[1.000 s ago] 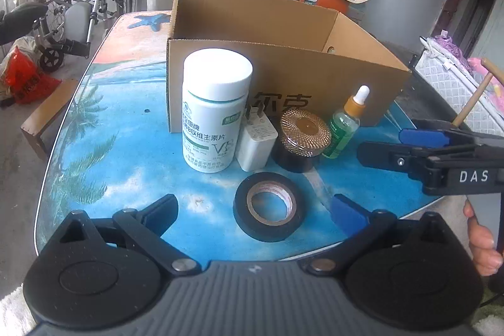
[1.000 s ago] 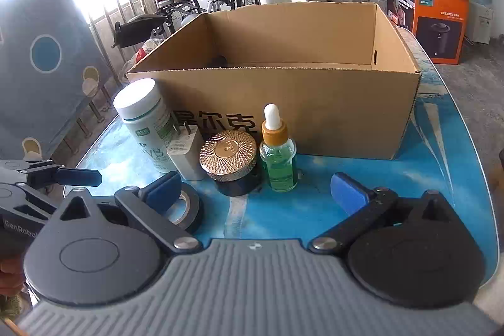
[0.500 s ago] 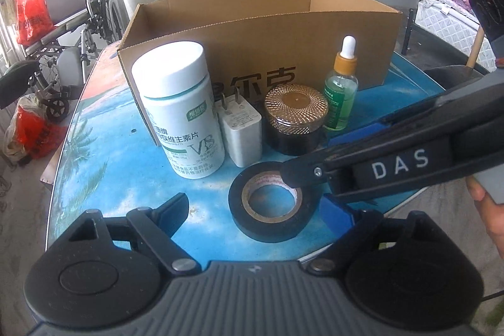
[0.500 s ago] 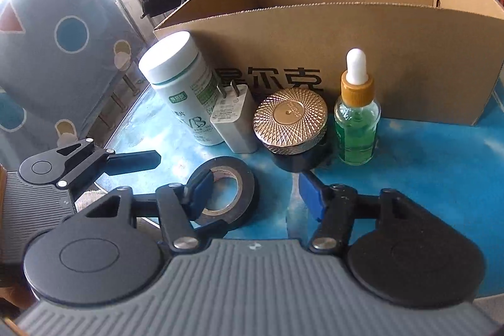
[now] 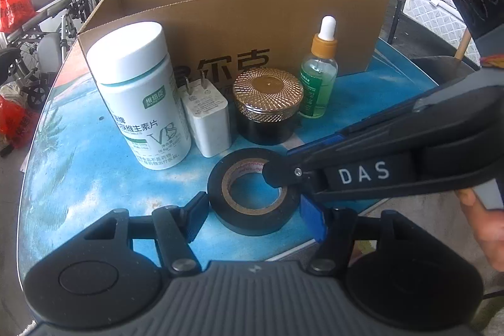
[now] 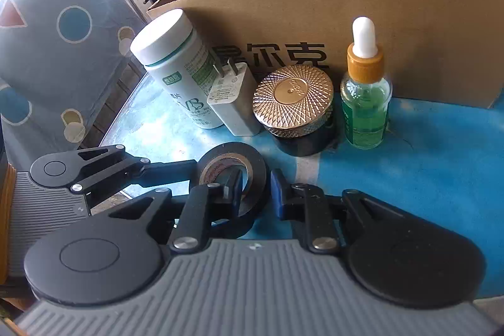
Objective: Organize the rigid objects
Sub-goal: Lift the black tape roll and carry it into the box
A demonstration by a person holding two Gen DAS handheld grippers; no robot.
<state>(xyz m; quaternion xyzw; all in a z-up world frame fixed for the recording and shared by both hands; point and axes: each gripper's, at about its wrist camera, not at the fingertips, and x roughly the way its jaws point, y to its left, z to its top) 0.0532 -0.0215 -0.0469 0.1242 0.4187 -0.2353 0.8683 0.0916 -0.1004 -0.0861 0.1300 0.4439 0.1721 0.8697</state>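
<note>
A roll of black tape (image 5: 253, 191) lies flat on the blue table (image 5: 78, 172), in the lower middle of the left wrist view. The left gripper (image 5: 255, 213) is open, with one finger on each side of the roll. Its left finger sits just beside the roll, and its blue right finger is near the roll's right edge.

The right gripper (image 6: 255, 191) comes in from the right side of that view. In the right wrist view, near the middle of the frame, its left finger sits inside the hole of the tape and its blue right finger is outside the ring. The wall of the roll is between them. I cannot tell if the fingers press on it yet.

Behind the tape, four things stand in a row. From left to right in the left wrist view they are a white pill bottle (image 5: 141, 96), a white plug (image 5: 206, 118), a black jar with a gold lid (image 5: 267, 106) and a green dropper bottle (image 5: 318, 74). A big open cardboard box (image 5: 239, 21) stands behind the row, in the upper middle of the frame.
</note>
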